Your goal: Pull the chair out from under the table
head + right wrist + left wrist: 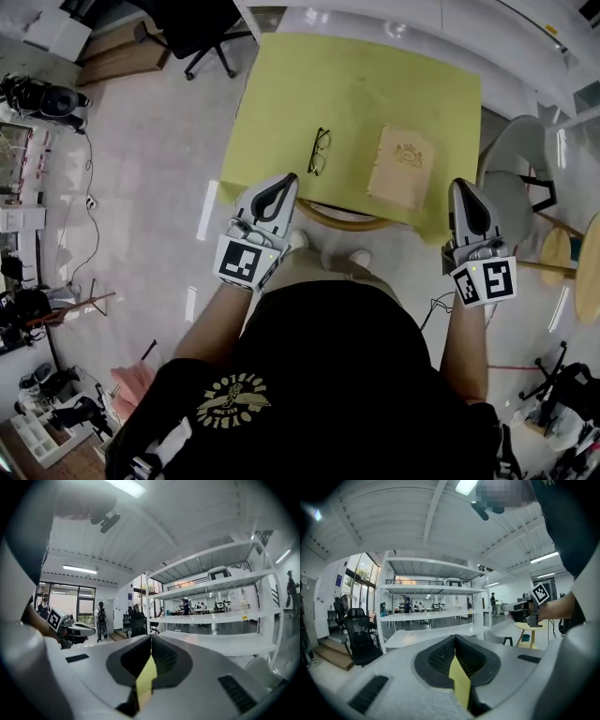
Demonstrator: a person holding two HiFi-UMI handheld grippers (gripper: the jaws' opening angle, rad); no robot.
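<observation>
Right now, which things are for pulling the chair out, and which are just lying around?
For the job:
wooden chair, tucked under the table
left gripper and right gripper, both shut and empty

Just lying about:
glasses and tan book on the table
black office chair
wooden stool

Two tools (pixel 289 183) (pixel 462 187), one table (pixel 375 84), one chair (pixel 345 222)
</observation>
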